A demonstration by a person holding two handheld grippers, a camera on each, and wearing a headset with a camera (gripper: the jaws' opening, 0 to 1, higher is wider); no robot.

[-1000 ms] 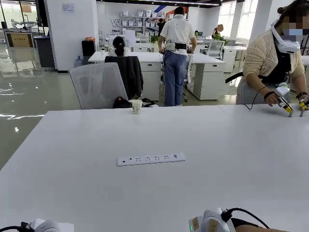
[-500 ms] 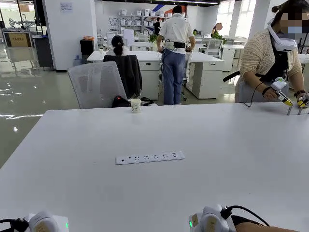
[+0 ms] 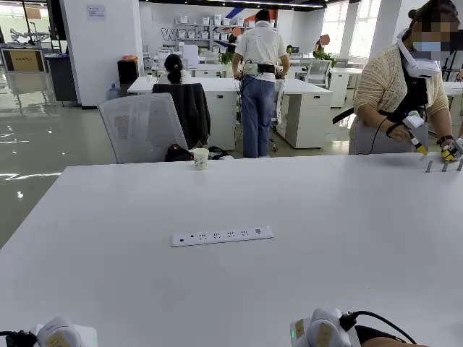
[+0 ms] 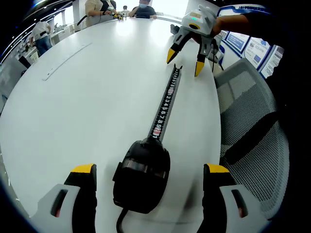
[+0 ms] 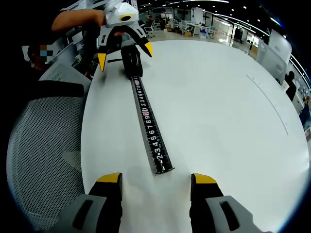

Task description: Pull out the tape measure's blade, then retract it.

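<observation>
My left gripper (image 4: 149,169) stands spread either side of the black plastic tape measure case (image 4: 142,179) at the white worktop's (image 4: 87,97) near edge, its dark numbered blade (image 5: 148,126) drawn out along that edge to my right gripper (image 5: 156,178), likewise spread clear of the hook end, both grippers sitting where they did a second ago.

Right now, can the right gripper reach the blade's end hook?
Probably yes: the right gripper is open and the end hook lies on the table just ahead of its fingers, nothing in the way.
</observation>
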